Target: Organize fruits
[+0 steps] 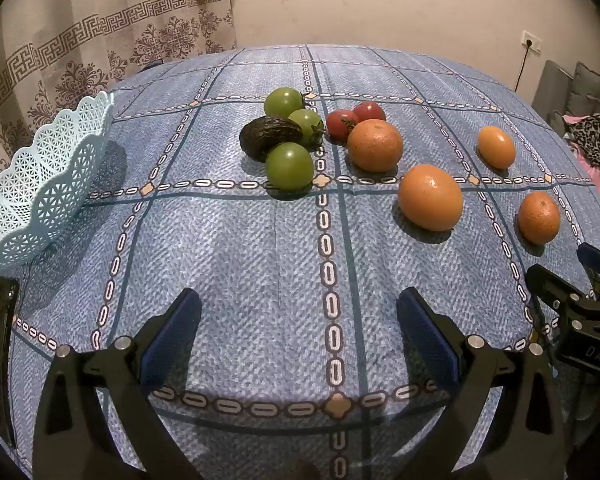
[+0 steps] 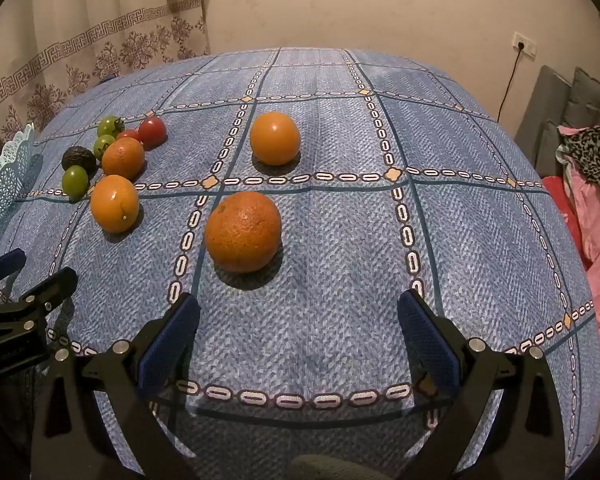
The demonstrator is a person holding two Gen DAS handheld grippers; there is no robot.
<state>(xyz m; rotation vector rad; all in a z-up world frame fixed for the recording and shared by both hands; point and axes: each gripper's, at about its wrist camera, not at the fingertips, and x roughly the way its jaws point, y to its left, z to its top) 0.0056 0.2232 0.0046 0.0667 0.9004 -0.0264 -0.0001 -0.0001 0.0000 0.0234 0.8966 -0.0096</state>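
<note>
Both grippers, left gripper (image 1: 298, 336) and right gripper (image 2: 298, 338), gape empty; the nearest orange (image 2: 243, 231) (round, unsteady) could roll off the table (image 2: 340, 320) if nudged.

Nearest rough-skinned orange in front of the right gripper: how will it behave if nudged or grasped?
The orange is near-round and sits free on the flat tablecloth, so a nudge would probably roll it. Its pebbled skin should grip the padded fingers reasonably well. It looks wide, so the open right gripper likely needs most of its span.
</note>
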